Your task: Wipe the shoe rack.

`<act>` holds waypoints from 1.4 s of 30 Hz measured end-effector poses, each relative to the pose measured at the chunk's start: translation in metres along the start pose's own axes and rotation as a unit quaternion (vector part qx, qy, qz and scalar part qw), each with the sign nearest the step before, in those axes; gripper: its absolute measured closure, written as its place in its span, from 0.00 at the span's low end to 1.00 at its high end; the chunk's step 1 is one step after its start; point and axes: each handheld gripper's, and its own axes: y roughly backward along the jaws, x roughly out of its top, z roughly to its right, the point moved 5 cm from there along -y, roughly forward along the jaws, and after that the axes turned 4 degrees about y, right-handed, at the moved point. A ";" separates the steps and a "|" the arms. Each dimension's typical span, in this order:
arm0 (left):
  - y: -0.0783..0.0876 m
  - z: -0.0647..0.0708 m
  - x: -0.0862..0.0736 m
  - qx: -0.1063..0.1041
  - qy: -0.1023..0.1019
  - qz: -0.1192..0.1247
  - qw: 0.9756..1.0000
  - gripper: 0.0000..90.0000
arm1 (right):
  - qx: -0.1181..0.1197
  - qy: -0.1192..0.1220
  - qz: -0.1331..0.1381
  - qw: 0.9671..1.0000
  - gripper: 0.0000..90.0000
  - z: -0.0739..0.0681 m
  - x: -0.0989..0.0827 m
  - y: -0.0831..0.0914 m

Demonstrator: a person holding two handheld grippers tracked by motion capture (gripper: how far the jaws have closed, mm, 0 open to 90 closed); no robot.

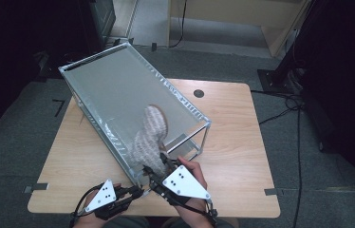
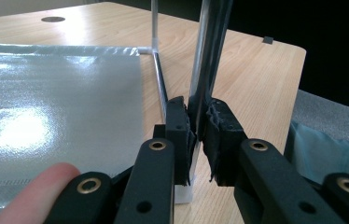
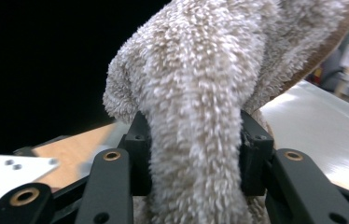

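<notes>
So the left gripper (image 2: pixel 199 140) is clamped tight on the near corner post (image 2: pixel 205 65) of the metal rack (image 1: pixel 95 61), and my guess is that's purely to stop the frame from skating around on the wooden table (image 1: pixel 242 137) while the other hand works. The right gripper (image 3: pixel 195 154) has its jaws closed around a fluffy grey slipper (image 3: pixel 196 93), squeezing the plush at one end so the rest of it sticks out ahead of the jaws, over the rack's silvery fabric shelf (image 1: pixel 114 90). In the high view the slipper (image 1: pixel 151 133) sits just in front of that gripper, right above the near end of the shelf. Nothing else is on the shelf that I can see; below it I can't tell.
</notes>
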 end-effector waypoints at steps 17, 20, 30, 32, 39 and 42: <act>0.000 0.001 0.000 0.002 0.001 -0.004 1.000 0.90 | -0.112 -0.030 -0.017 0.993 0.69 0.070 -0.020 0.006; 0.000 0.001 0.000 0.003 0.000 -0.005 1.000 0.90 | -0.140 -0.047 -0.015 0.989 0.69 0.088 -0.025 0.011; 0.000 0.001 0.000 0.006 -0.009 -0.005 1.000 0.90 | -0.238 -0.120 -0.043 0.963 0.68 0.145 -0.072 0.027; 0.000 0.001 0.000 0.007 -0.009 -0.006 1.000 0.90 | -0.241 -0.125 -0.054 0.961 0.68 0.148 -0.081 0.027; 0.000 0.001 0.000 0.010 -0.013 -0.007 1.000 0.90 | -0.245 -0.151 -0.132 0.949 0.68 0.154 -0.131 0.019; 0.001 0.000 0.000 0.013 -0.011 -0.006 1.000 0.90 | -0.219 -0.174 -0.184 0.942 0.67 0.155 -0.155 0.013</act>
